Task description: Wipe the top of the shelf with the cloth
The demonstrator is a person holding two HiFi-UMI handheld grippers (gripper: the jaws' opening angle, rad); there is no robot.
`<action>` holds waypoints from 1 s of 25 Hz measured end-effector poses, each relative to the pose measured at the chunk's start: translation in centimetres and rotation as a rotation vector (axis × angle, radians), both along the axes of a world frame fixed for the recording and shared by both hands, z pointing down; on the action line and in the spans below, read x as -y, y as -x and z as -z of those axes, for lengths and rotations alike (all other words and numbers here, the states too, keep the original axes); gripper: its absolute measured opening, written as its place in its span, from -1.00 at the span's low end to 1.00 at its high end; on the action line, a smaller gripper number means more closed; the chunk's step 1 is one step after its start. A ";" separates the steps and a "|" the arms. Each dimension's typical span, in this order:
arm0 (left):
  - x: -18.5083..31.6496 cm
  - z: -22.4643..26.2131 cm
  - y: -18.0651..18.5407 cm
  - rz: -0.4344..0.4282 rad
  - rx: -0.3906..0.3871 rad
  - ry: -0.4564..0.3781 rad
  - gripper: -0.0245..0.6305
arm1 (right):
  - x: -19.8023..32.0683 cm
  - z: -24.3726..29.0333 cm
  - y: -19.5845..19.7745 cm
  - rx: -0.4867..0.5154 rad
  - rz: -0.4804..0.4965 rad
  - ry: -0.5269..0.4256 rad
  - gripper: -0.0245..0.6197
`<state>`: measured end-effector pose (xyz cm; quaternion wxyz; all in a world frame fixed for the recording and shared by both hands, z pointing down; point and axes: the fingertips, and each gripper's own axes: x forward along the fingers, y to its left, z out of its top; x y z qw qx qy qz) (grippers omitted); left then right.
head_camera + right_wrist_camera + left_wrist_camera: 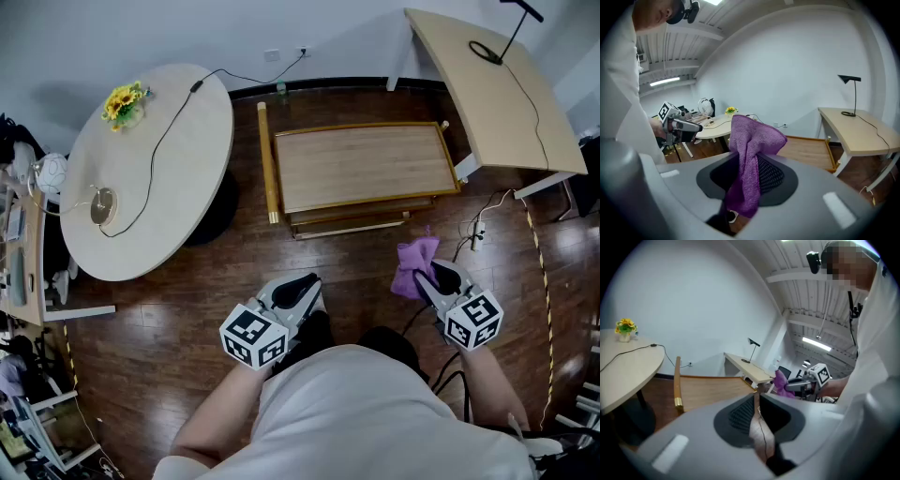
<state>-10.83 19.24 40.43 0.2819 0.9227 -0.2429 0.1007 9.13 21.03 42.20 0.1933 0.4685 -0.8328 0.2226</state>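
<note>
In the right tongs (427, 274), purple cloth (412, 261), lengthwise along them, toward shelf (361, 167)

It was a sparse office: a round table (178, 141) with yellow flowers (125, 100), a rectangular table (497, 103) carrying a desk lamp (848, 78), a low wooden shelf (361, 164), white walls (187, 28) and a dark wood floor (169, 319).

Shelf (361, 167) at centre, ahead of the person; round table (178, 187) to its left, flowers (125, 101) on that table's far edge; desk (487, 103) behind the shelf's right end; cloth (415, 265) between the right gripper's (429, 275) jaws, before the shelf's right end; left gripper (298, 289) left of it
</note>
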 end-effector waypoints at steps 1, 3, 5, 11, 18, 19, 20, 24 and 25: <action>1.4 0.1 0.5 0.004 0.001 -0.010 -0.77 | 1.8 -0.2 0.7 0.002 0.011 -0.004 -0.58; 3.7 0.2 1.5 0.014 0.007 -0.028 -0.77 | 5.3 -0.8 2.0 0.007 0.031 -0.006 -0.58; 5.2 0.3 2.2 0.027 0.017 -0.040 -0.77 | 8.3 -1.6 3.2 0.014 0.048 -0.001 -0.58; 8.5 0.9 3.5 0.093 0.015 -0.010 -0.77 | 18.1 -3.2 7.2 0.036 0.116 0.006 -0.58; 13.0 1.7 4.2 0.204 0.058 -0.001 -0.77 | 28.3 -7.6 12.9 0.087 0.246 0.051 -0.58; 13.5 1.7 4.3 0.216 0.069 0.005 -0.77 | 29.8 -8.5 13.8 0.092 0.265 0.063 -0.58; 14.0 1.6 4.3 0.231 0.081 0.014 -0.77 | 31.2 -9.4 14.8 0.098 0.284 0.077 -0.58; 16.0 1.9 4.4 0.320 0.112 0.076 -0.77 | 35.4 -13.4 18.3 0.100 0.361 0.124 -0.58; 16.6 2.1 4.3 0.340 0.118 0.086 -0.77 | 36.3 -14.4 18.9 0.092 0.378 0.134 -0.58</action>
